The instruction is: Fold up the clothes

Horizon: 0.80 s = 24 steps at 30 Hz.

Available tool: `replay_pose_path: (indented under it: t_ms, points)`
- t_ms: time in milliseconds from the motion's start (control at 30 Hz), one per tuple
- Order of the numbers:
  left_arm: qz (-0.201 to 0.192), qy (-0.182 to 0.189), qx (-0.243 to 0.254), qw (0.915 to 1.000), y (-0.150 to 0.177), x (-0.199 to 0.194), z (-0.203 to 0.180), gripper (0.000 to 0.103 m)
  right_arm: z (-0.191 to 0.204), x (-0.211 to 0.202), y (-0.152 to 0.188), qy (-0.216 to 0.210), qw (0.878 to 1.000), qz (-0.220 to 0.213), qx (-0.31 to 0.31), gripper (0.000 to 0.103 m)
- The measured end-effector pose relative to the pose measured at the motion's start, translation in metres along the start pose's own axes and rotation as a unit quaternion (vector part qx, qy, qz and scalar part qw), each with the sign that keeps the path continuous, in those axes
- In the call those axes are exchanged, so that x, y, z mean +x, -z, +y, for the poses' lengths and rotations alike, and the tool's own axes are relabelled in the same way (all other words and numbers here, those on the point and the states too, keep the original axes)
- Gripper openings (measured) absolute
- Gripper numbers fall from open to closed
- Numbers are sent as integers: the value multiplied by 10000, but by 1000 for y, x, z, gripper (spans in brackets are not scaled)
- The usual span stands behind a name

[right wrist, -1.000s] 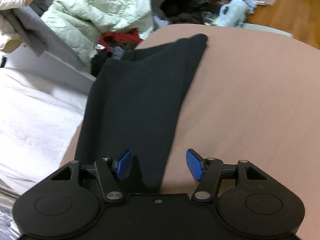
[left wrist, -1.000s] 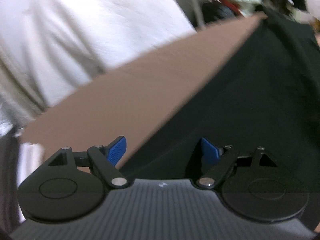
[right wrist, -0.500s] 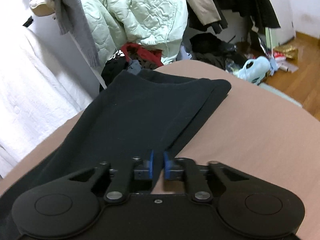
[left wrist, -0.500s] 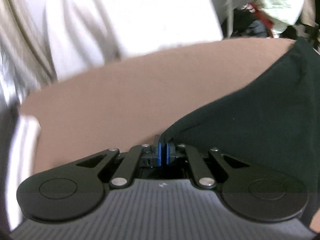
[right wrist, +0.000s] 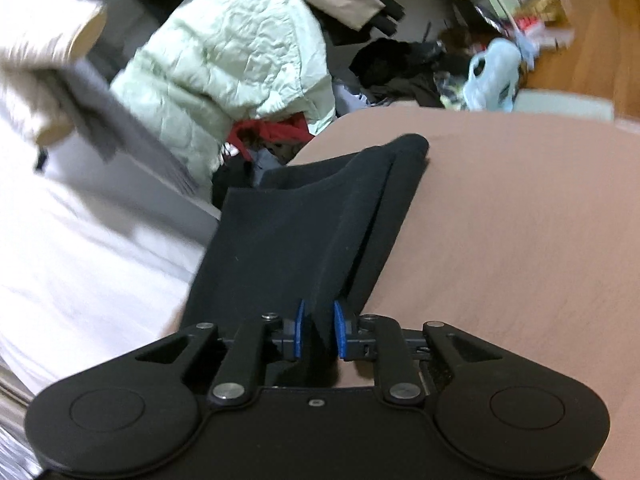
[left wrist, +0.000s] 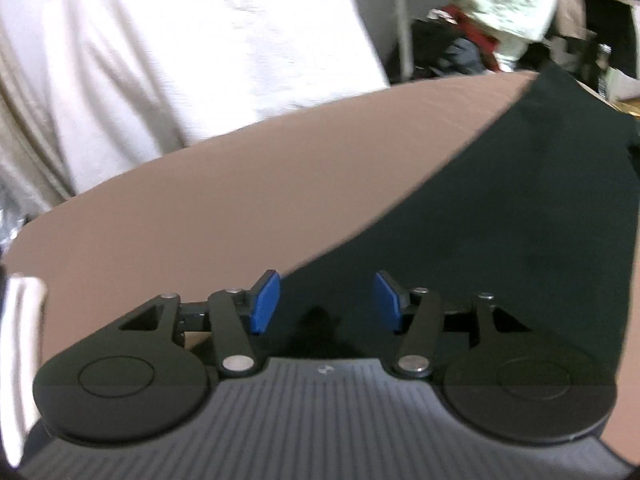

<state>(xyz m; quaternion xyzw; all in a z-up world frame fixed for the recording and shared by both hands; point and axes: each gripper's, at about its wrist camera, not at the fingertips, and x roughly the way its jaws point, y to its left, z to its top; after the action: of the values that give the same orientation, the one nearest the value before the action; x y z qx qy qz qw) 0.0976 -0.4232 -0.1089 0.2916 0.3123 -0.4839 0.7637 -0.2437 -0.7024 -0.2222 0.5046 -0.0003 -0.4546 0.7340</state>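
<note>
A smooth pinkish-brown tabletop (right wrist: 520, 220) fills the right of the frame; a black fabric garment (right wrist: 296, 232) lies centre. The right gripper (right wrist: 318, 330) pinches its near edge, while the left gripper (left wrist: 326, 300) is spread, empty. Carry the fold level, edges aligned.

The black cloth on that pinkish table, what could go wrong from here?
1. Only the right gripper pinches the black fabric garment; the left gripper is open, so a pull may skew the fold.
2. The garment's far end reaches the edge of the pinkish-brown table, so it may slide off.
</note>
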Motion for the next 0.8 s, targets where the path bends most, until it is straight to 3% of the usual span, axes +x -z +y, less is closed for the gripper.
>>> replay_pose_path:
  t_ms: [67, 133, 167, 300, 333, 367, 400, 433, 467, 533, 567, 600, 633, 700, 733, 800]
  points:
    - [354, 111, 22, 9993, 3, 18, -15, 58, -5, 5, -1, -88, 9999, -15, 107, 26]
    - [762, 36, 39, 9971, 3, 42, -26, 58, -8, 11, -3, -117, 9999, -72, 58, 37]
    - [861, -45, 34, 9963, 3, 52, -29, 58, -7, 15, -4, -108, 9999, -106, -27, 37]
    - [874, -161, -233, 9958, -11, 72, -33, 58, 2, 21, -13, 50, 9969, -392, -679, 37]
    - [847, -154, -298, 9958, -16, 75, -34, 56, 7, 21, -14, 120, 9935, -499, -1018, 16]
    - [795, -125, -311, 9963, -22, 76, -36, 53, 16, 20, -13, 257, 9871, -634, -1446, 7]
    - [734, -88, -309, 9968, -27, 77, -38, 49, 26, 16, -12, 444, 9780, -829, -1861, 5]
    - [634, 2, -299, 9975, -34, 79, -42, 34, 38, 8, -13, 572, 9688, -1101, -2144, 4]
    - [523, 108, -287, 9982, -41, 80, -45, 30, 51, -2, -14, 658, 9582, -1414, -2400, 4]
    - [269, 318, -322, 9986, -51, 79, -56, 31, 76, -19, -17, 842, 9340, -1964, -2862, 3]
    - [265, 254, -244, 9990, -55, 83, -63, 33, 77, -17, -19, 978, 9302, -2013, -2911, 3]
    - [297, 141, -137, 9994, -58, 87, -71, 33, 72, -10, -23, 1136, 9322, -1943, -2836, 3]
    - [329, 28, -30, 9995, -61, 92, -79, 34, 62, 0, -26, 1230, 9418, -1712, -2620, 4]
    - [347, -219, 262, 9988, -61, 99, -92, 36, 22, 24, -30, 1223, 9721, -905, -1788, 4]
    - [353, -343, 413, 9979, -61, 103, -99, 38, 4, 32, -31, 1174, 9815, -634, -1369, 4]
    - [329, -532, 621, 9961, -60, 106, -107, 48, -19, 26, -39, 832, 9924, -613, -662, 4]
